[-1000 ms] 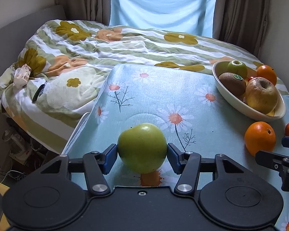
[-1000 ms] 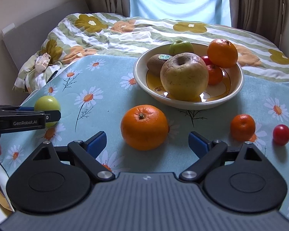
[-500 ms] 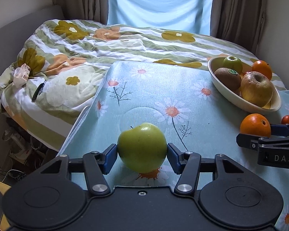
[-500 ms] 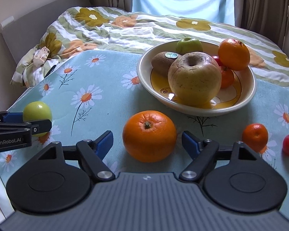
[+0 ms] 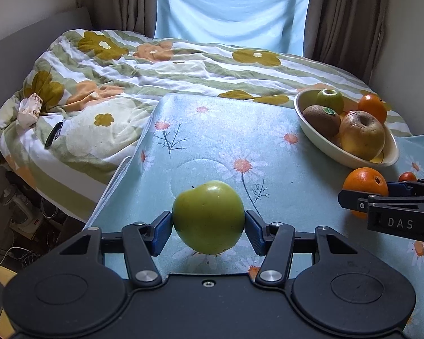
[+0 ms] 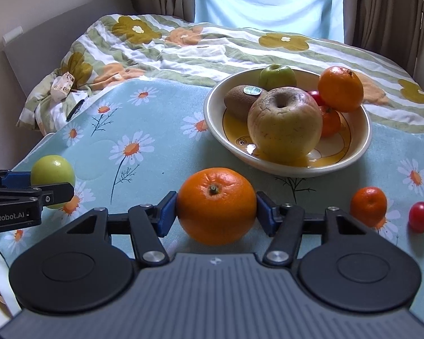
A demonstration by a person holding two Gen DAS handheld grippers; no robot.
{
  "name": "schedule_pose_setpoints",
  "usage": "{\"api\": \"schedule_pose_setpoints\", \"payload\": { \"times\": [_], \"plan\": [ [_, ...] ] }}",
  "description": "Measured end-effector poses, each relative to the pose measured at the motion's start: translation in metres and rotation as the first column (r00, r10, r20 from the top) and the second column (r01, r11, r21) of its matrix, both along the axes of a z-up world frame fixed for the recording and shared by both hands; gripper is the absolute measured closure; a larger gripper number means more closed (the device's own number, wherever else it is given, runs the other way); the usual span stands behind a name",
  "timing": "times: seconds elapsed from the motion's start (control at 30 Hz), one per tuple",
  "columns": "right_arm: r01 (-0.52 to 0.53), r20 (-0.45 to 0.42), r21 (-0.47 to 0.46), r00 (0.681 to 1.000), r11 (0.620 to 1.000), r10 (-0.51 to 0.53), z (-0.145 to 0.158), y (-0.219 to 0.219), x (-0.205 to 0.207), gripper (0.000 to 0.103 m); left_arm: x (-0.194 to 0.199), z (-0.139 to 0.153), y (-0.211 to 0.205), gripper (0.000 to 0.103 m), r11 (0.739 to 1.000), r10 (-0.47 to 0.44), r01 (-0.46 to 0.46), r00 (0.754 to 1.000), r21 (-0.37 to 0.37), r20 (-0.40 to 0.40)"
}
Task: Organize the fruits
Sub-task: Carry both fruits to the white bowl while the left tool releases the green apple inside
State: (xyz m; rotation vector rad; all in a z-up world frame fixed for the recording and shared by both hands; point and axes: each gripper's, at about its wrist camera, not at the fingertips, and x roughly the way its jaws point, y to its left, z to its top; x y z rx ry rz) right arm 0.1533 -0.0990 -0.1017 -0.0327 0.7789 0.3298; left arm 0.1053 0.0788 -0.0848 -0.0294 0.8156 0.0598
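Left wrist view: the left gripper [image 5: 208, 226] has its blue pads pressed on both sides of a round green apple [image 5: 208, 217], low over the daisy-print tablecloth [image 5: 226, 130]. Moving right, the right gripper [image 6: 217, 214] clamps a large orange [image 6: 216, 205] sitting near the cream ceramic bowl [image 6: 364, 138], already holding several fruits. Further right, a small mandarin [image 6: 368, 206] and a red cherry tomato [image 6: 421, 216] lie loose. I'd say roughly halfway.

Green apple [image 5: 208, 217], orange orange [image 6: 216, 205], pale blue daisy-print tablecloth [image 6: 161, 130].
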Motion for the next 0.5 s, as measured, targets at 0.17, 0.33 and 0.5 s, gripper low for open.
{"api": "schedule_pose_setpoints", "payload": {
  "times": [0.17,0.33,0.5],
  "plan": [
    [0.006,0.005,0.009,1.000,1.000,-0.006,0.016,-0.003,-0.008,0.030,-0.007,0.019,-0.008,0.043,1.000,-0.029,0.029,0.999,0.006,0.030],
    [0.018,0.013,0.012,1.000,1.000,-0.018,0.038,-0.008,-0.016,0.030,-0.011,0.043,-0.017,0.043,0.998,-0.070,0.070,0.996,0.007,0.060],
    [0.044,0.028,0.019,0.999,0.999,-0.044,0.063,-0.016,-0.025,0.030,-0.013,0.065,-0.027,0.043,0.994,-0.110,0.110,0.990,0.006,0.087]
  ]
}}
